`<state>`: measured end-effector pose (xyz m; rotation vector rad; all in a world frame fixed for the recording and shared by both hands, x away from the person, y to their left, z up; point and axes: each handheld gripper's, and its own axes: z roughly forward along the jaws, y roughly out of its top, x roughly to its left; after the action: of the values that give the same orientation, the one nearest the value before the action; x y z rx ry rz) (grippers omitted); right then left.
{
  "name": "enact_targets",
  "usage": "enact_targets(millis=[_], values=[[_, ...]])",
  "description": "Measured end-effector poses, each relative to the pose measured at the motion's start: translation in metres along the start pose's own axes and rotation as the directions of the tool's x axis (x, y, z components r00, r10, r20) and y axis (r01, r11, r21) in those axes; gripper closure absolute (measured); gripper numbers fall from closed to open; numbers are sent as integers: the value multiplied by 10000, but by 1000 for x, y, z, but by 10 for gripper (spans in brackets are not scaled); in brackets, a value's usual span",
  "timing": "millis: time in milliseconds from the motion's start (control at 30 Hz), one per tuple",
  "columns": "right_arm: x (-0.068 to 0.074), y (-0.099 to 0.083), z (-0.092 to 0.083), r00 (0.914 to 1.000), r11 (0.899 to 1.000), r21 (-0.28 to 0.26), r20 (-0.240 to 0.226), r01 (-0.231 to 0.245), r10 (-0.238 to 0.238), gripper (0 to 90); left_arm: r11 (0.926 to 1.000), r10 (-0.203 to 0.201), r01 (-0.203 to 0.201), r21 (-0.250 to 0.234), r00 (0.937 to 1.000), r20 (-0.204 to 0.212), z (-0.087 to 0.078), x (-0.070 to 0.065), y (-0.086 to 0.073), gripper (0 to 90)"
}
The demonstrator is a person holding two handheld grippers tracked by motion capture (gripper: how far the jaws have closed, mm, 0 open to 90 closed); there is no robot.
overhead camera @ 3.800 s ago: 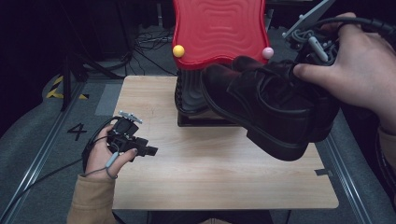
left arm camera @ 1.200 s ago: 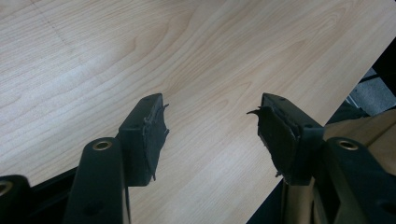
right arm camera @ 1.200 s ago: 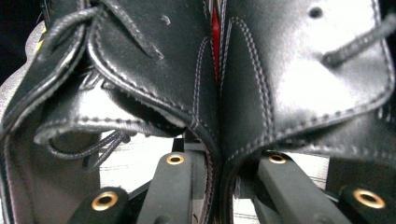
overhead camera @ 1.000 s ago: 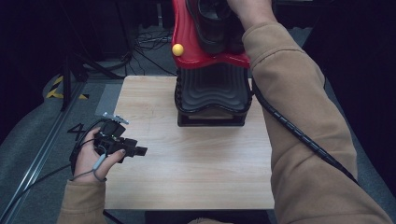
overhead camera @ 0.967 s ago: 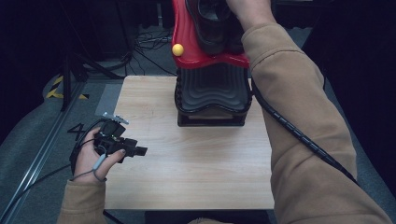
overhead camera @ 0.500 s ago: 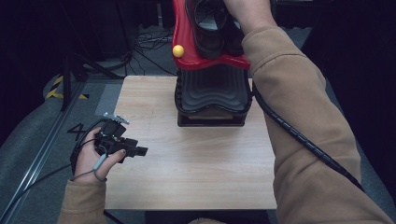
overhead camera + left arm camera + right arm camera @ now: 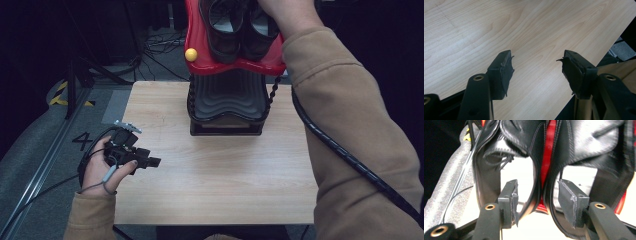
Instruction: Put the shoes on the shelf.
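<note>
Two black leather shoes stand side by side on a red wavy shelf, which sits on a black ribbed stand at the back of the wooden table. The person's right hand reaches over them from the right. In the right gripper view, my right gripper is open. One jaw is inside the left shoe and the other inside the right shoe, with both inner walls between them untouched. My left gripper hangs open and empty over the table's left part.
A yellow ball sticks out at the shelf's left corner. The right gripper's coiled cable runs down along the sleeve. Grey floor with a rail and cables lies left of the table. The table's near edge is close behind the left gripper.
Earlier the right gripper held the shoes low over the table; now they rest on the red shelf. Over the last second the right hand barely shifted. The left gripper stayed put.
</note>
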<state>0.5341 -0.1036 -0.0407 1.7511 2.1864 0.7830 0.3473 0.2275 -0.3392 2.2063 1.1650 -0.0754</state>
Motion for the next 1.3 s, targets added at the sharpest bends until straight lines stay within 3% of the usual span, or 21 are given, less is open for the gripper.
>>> enact_targets(millis=[267, 300, 367, 433, 600, 1000, 1300], values=[[-12, -26, -33, 9963, 9965, -8, -180, 836, -836, 473, 9999, 78, -77, 72, 9999, -113, 0, -2, 2, 411], [-17, -37, -41, 9928, 9933, -15, -325, 1157, -1157, 459, 9999, 48, -47, 91, 9999, -116, 1, -3, 2, 411], [-20, -40, -44, 9918, 9924, -1, -340, 1232, -1231, 459, 9999, 49, -47, 112, 9999, -136, 1, -3, 2, 411], [-29, -54, -50, 9838, 9850, 42, -491, 1728, -1723, 445, 9999, 37, -35, 137, 9999, -152, 2, -4, 3, 411], [-52, -84, -56, 9717, 9752, 175, -906, 2205, -2181, 435, 9998, 2, 1, 217, 9999, -144, 4, -6, 4, 410], [-92, -137, -57, 9496, 9548, 205, -1131, 2964, -2924, 417, 9998, -178, 179, 26, 9993, -325, -3, -4, -1, 409], [-107, -161, -48, 9412, 9486, 138, -1296, 3163, -3119, 407, 9997, -224, 224, -9, 9990, -380, -4, -5, -2, 410]])
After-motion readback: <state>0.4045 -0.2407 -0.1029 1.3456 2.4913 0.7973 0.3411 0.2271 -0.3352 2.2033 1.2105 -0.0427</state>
